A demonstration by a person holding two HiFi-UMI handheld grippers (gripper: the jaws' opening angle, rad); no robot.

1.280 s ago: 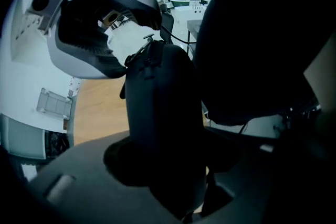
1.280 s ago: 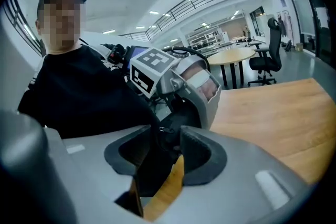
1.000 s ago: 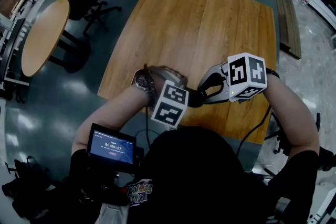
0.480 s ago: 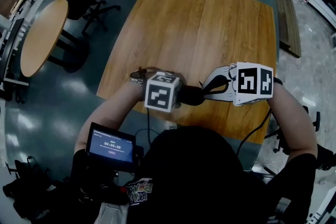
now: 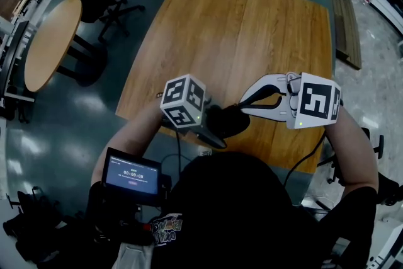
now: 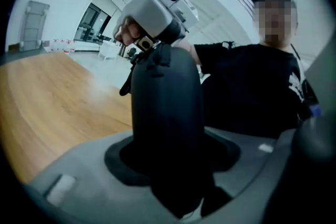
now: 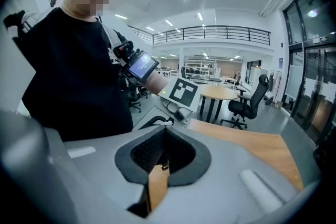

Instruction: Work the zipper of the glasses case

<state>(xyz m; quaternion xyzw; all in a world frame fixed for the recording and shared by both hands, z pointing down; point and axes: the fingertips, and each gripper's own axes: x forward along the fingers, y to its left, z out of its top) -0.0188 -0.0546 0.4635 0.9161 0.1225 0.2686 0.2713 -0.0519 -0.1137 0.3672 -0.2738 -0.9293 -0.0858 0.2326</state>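
Left gripper view: left gripper (image 6: pixel 176 181) clamps smooth rounded dark glasses case (image 6: pixel 167 107); right gripper (image 7: pixel 161 155) pinches zipper pull (image 7: pixel 164 166)

The glasses case (image 6: pixel 167 107) has a dark, smooth, matt shell with a faint sheen along its curve. The left gripper (image 6: pixel 168 170) and right gripper (image 7: pixel 163 157) are cased in pale grey matt plastic. The right one's black pads (image 7: pixel 146 150) look finely ribbed and rubbery. The zipper pull (image 7: pixel 164 166) glints like metal. The table (image 5: pixel 239 28) is grained wood with a satin finish, and the floor (image 5: pixel 56 129) is glossy.
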